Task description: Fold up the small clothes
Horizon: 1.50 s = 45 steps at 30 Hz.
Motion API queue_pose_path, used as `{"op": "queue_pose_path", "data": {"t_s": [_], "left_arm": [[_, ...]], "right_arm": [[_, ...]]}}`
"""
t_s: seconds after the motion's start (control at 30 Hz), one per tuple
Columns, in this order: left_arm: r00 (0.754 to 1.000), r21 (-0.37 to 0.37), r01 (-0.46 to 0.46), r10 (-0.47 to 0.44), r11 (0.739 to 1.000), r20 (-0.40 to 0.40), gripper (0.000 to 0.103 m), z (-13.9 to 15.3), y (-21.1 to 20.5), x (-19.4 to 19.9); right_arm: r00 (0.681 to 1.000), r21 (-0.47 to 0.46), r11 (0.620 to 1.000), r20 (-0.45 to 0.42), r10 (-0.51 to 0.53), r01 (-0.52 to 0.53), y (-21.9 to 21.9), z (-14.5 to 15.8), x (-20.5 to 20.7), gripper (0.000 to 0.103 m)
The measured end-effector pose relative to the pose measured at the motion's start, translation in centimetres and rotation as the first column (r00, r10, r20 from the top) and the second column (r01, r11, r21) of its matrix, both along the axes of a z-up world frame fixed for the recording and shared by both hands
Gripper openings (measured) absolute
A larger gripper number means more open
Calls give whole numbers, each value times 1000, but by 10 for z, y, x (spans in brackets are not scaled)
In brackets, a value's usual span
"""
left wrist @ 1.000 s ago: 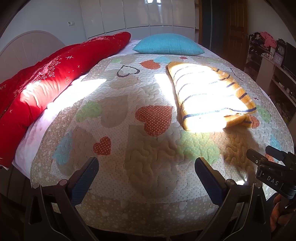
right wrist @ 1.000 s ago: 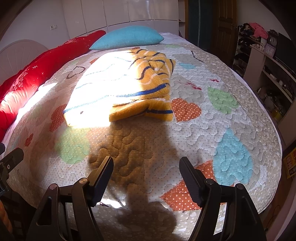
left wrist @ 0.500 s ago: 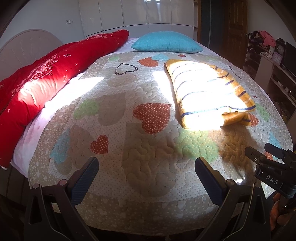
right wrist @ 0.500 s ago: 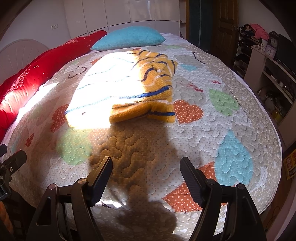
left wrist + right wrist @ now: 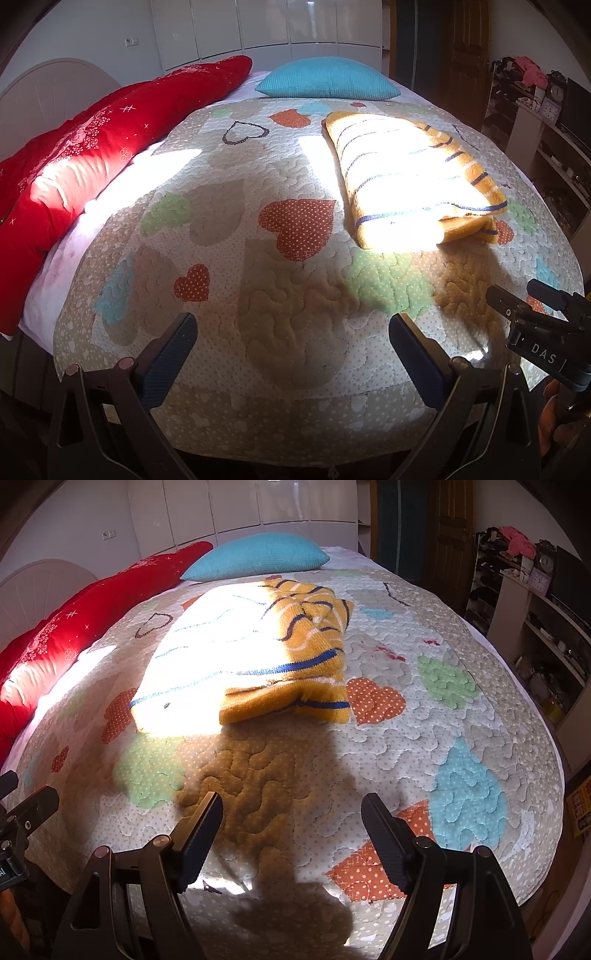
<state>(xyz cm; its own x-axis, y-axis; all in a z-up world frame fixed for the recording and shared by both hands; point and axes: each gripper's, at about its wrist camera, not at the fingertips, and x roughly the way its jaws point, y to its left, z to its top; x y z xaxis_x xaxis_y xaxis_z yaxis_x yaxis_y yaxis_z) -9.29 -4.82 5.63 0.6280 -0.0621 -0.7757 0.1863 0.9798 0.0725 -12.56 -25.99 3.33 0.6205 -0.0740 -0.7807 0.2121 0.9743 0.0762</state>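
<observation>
Nearest the cameras, the left gripper (image 5: 291, 347) hangs over the near edge of the bed with its fingers spread wide and nothing between them. The right gripper (image 5: 291, 825) does the same, jaws wide and empty, over the near edge toward the right corner. Neither touches the quilt (image 5: 280, 302).

Farther in, past a band of shadow, the striped yellow sweater (image 5: 243, 661) lies on the right half of the quilt, about midway between near and far edges. It looks already doubled over, with a loose lower layer poking out at its near right corner.

The main hazard is probably that loose layer: a pinch there could take only one ply, and the stack would slide apart when lifted. Harsh sunlight washes out the sweater's left part, so its edge is hard to read and a finger could close on the quilt as well.

Beyond, a blue pillow (image 5: 327, 78) sits at the far edge and a red duvet (image 5: 92, 147) runs along the left edge, both well apart from the sweater.
</observation>
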Motion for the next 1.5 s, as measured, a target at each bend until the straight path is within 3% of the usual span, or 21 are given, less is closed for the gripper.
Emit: {"op": "queue_pose_path", "data": {"t_s": [0.47, 0.97, 1.5], "left_arm": [[999, 0, 27, -27, 1000, -25, 103, -4, -5, 2], [997, -2, 70, -70, 998, -39, 103, 1, -20, 23], [996, -19, 69, -70, 997, -63, 103, -2, -24, 48]], "right_arm": [[1000, -1, 1000, 9, 3, -3, 0, 1, 0, 83], [996, -69, 997, 86, 31, -25, -1, 29, 32, 85], [996, -68, 997, 90, 29, -23, -7, 27, 41, 86]]}}
